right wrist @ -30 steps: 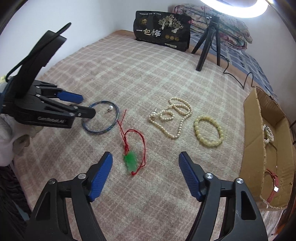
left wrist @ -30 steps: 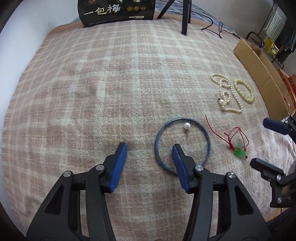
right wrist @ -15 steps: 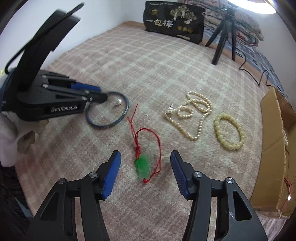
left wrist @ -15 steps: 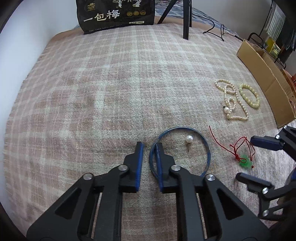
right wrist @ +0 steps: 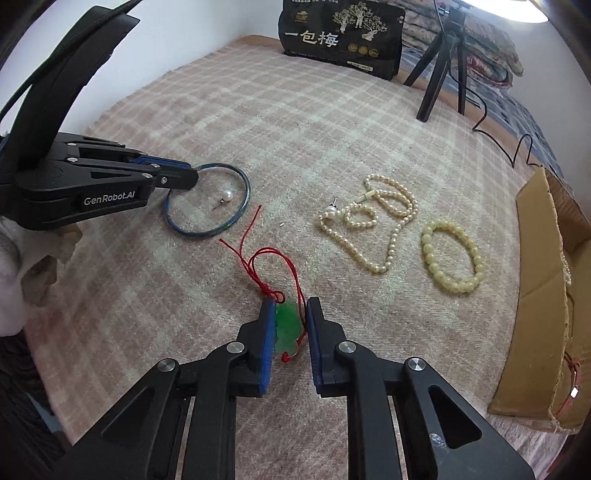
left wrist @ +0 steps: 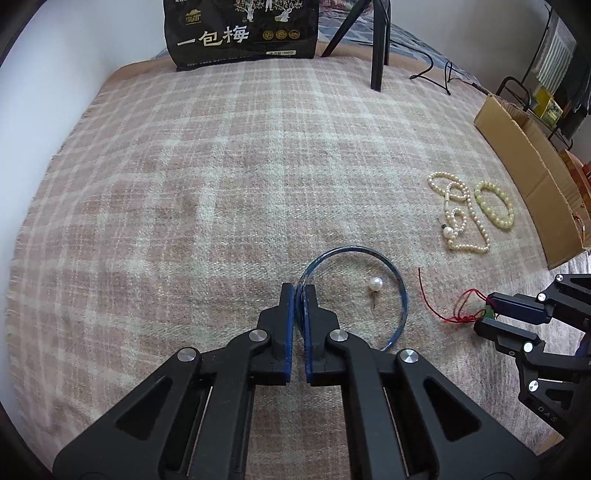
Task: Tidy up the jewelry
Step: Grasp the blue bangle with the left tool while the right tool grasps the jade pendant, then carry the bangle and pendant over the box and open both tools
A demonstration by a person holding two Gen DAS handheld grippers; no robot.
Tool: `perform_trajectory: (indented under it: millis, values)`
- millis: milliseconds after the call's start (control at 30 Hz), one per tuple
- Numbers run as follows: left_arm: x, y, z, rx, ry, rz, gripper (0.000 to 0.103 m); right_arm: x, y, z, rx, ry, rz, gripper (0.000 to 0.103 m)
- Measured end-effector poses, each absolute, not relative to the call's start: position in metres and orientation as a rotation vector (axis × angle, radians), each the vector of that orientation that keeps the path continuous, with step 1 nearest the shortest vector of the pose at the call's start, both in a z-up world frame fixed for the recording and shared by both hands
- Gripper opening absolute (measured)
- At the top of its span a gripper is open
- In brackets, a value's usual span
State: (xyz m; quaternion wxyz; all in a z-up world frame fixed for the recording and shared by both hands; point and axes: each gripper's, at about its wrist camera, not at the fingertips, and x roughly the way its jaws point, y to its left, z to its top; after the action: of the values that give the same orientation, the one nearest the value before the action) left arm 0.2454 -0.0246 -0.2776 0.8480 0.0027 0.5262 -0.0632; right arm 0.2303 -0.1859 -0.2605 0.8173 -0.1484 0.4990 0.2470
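We've got the left gripper (left wrist: 299,291) clamped tight on the rim of the blue bangle (left wrist: 400,295), mid-blanket (left wrist: 221,166). Right gripper (right wrist: 290,306) jaws just closed in, now pinching the green pendant (right wrist: 286,325) with red cord near the blanket's front edge. Pearl necklace (right wrist: 369,218) and bead bracelet (right wrist: 452,254) lie beside the cardboard box (right wrist: 539,295).

Open blanket (left wrist: 221,184) on the left, cardboard box (right wrist: 539,295) walling the right edge

Soft, even daylight is filling both views; ring light (right wrist: 509,9) is blowing out top right. Shadows are staying faint. Fisheye is bending edges, dark vignette is eating corners. Focus is holding sharp.
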Motion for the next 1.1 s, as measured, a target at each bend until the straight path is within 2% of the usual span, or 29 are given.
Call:
perform_trajectory:
  millis: [1100]
  values:
    - [0.218,-0.042,-0.207,-0.054,0.978,-0.216,0.001,0.223,-0.228,-0.2,-0.178,0.91,0.431,0.015]
